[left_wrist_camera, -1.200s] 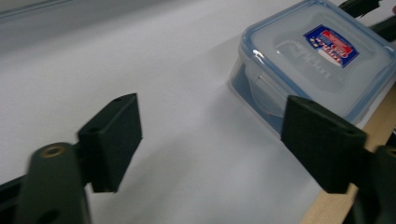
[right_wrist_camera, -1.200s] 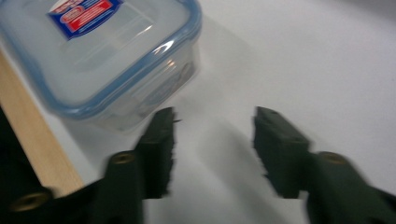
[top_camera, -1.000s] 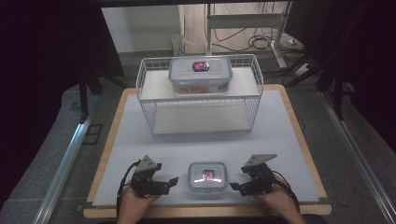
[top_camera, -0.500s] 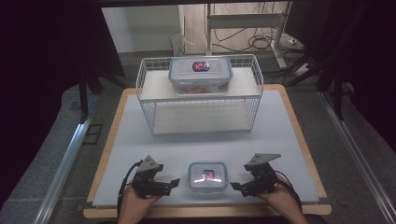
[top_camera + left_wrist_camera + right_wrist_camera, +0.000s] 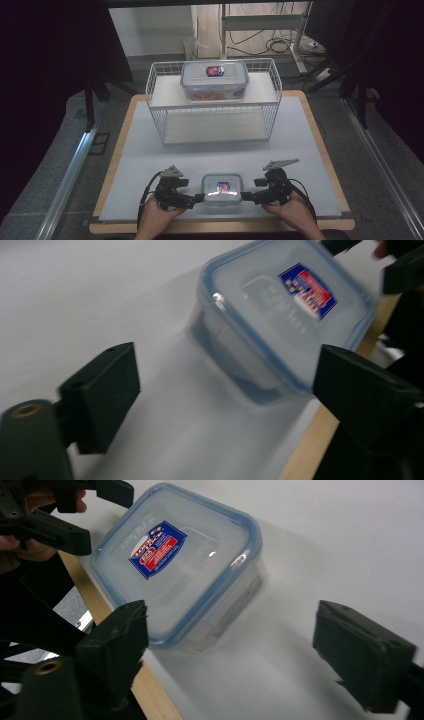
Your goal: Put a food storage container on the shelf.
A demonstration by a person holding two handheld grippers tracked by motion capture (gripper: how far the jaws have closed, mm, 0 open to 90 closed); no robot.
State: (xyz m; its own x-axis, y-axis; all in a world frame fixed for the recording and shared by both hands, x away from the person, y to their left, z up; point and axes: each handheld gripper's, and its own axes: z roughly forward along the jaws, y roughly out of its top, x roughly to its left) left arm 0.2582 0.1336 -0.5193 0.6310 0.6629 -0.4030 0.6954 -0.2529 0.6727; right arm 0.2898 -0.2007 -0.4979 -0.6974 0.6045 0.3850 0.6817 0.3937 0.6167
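Both tongs are gaping wide: the left gripper (image 5: 196, 199) and right gripper (image 5: 247, 196) are flanking the small clear square blue-rimmed plastic container (image 5: 222, 189), possibly touching it. 1 larger lidded container (image 5: 214, 80) is sitting well beyond it, atop the white wire rack (image 5: 215, 117).

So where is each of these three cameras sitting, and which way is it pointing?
High view: above the near edge, looking forward and down on the table; hands, left gripper, right gripper and wire rack show.
Left gripper view: on the left gripper, looking along its open jaws at the small container.
Right gripper view: on the right gripper, looking along its open jaws.
All three share the small container.
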